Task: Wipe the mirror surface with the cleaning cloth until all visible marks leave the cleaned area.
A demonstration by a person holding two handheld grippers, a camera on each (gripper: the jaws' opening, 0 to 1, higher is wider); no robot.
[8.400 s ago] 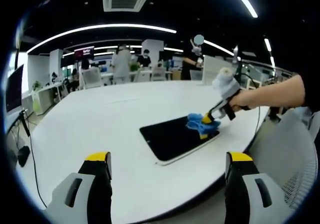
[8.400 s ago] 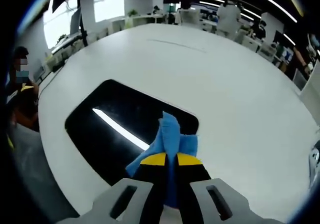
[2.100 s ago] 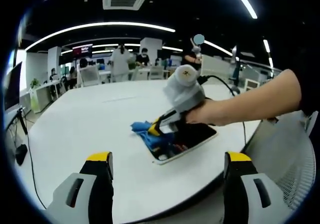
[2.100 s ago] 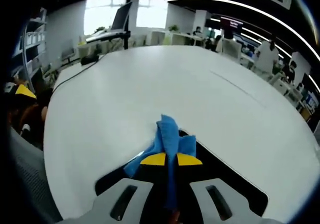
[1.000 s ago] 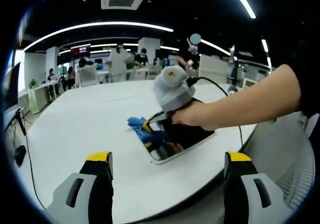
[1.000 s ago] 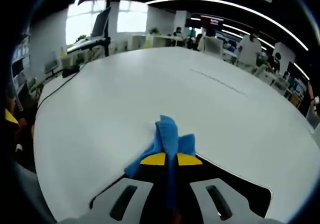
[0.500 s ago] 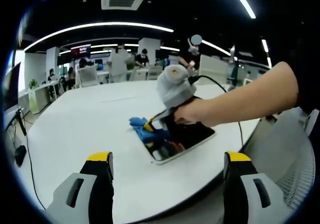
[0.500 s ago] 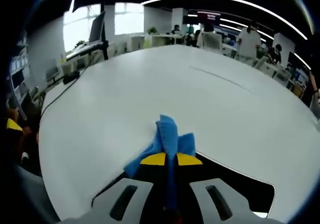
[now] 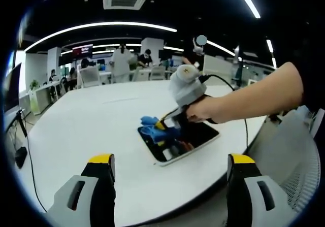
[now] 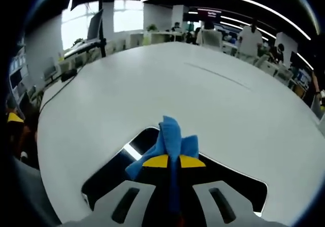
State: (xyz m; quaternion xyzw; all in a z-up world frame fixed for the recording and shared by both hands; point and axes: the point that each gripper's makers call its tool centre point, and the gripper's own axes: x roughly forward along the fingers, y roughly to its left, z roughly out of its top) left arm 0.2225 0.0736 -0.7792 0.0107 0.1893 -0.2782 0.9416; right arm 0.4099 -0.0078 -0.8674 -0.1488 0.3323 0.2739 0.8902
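The left gripper [image 9: 167, 173] hangs above the table [image 9: 76, 130] edge, jaws wide apart and holding nothing. Ahead of it lies the mirror [image 9: 195, 138], where the right gripper [image 10: 169, 161], jaws pinched tight on the blue cloth [image 10: 170, 135], presses the cloth onto the mirror's [image 10: 109, 179] far corner. A hand [image 9: 203, 110] grips that gripper.

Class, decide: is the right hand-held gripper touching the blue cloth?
Touching. The right gripper view shows the right hand-held gripper with its jaws closed on the blue cloth.
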